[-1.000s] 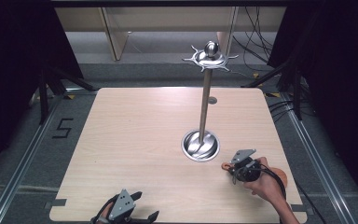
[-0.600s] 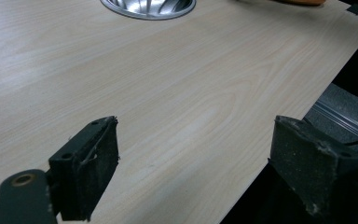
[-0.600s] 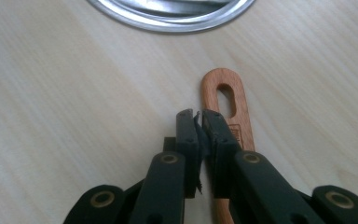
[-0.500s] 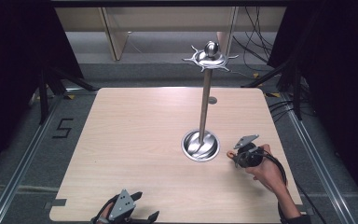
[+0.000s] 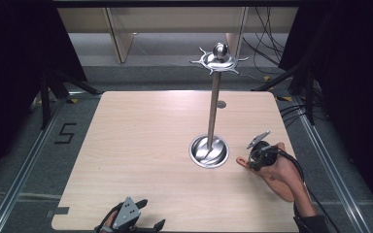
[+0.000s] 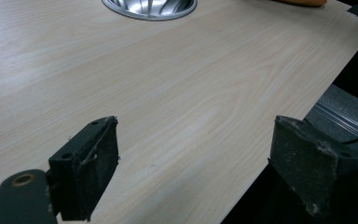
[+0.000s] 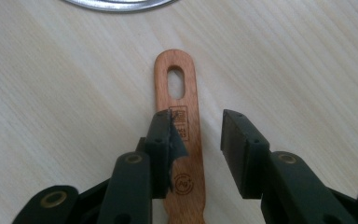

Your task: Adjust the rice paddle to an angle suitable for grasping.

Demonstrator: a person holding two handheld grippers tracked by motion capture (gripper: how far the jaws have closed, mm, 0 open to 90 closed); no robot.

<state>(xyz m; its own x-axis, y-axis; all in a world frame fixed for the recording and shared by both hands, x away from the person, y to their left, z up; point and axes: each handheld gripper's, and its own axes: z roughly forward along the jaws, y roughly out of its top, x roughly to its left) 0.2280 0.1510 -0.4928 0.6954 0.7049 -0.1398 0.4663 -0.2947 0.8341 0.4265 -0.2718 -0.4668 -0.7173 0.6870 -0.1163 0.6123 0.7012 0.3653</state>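
Note:
A wooden spatula (image 5: 278, 187) lies flat on the table right of the metal stand (image 5: 213, 107). Its slotted handle (image 7: 179, 100) points at the stand's round base (image 5: 209, 151). My right gripper (image 5: 250, 159) hovers over that handle. Its jaws have just been opening: in the right gripper view (image 7: 198, 120) the handle runs between them, close by one pad and clear of the other. My left gripper (image 5: 151, 212) rests at the table's near edge, jaws wide open (image 6: 196, 154) with bare wood between them.
The stand carries a ring of curved hooks (image 5: 218, 60) and a ball on top. A small round mark (image 5: 221, 104) sits behind it on the wooden table (image 5: 141, 141). Black frames and cables surround the table.
The right hand has slid away from the person along the table's right side, and the spatula's handle end shifted with it. The right jaws went from shut to parted. The left gripper kept still.

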